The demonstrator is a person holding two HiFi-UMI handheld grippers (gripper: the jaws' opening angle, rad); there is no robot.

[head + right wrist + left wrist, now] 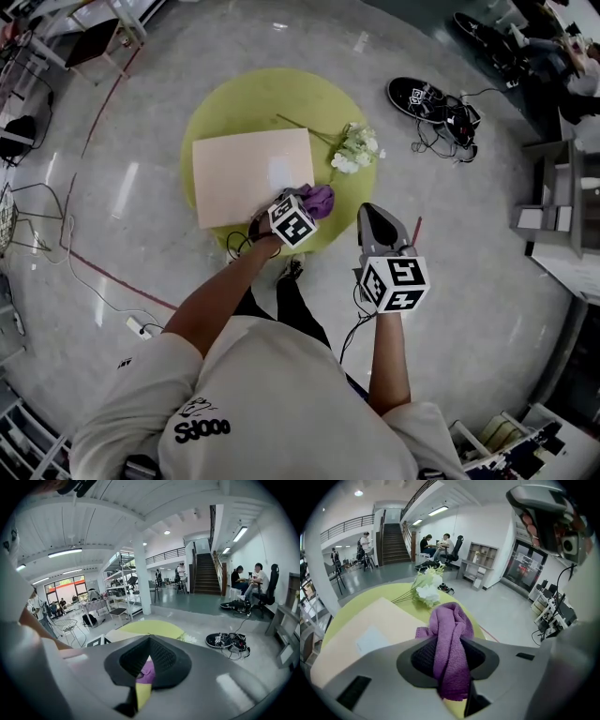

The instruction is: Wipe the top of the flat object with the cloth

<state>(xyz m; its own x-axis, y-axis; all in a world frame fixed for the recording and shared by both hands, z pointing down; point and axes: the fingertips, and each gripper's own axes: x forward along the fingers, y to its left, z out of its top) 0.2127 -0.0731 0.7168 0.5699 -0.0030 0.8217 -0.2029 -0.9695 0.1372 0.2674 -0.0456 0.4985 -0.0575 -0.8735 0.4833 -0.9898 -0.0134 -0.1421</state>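
With my left hand-held gripper point(449, 662) clamped on the purple cloth point(451, 620) just beside the flat beige board point(251, 176) on the green surface point(217, 114), and my right hand-held gripper point(144, 663) closed and empty, I'd press the cloth flat and sweep overlapping passes.

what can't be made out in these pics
- Corner of the board nearest the person: in the head view, covered by the left gripper and purple cloth.
- Pale patch on the board: glare or paper, too washed out to tell.
- Table: in the right gripper view, mostly behind the right gripper.
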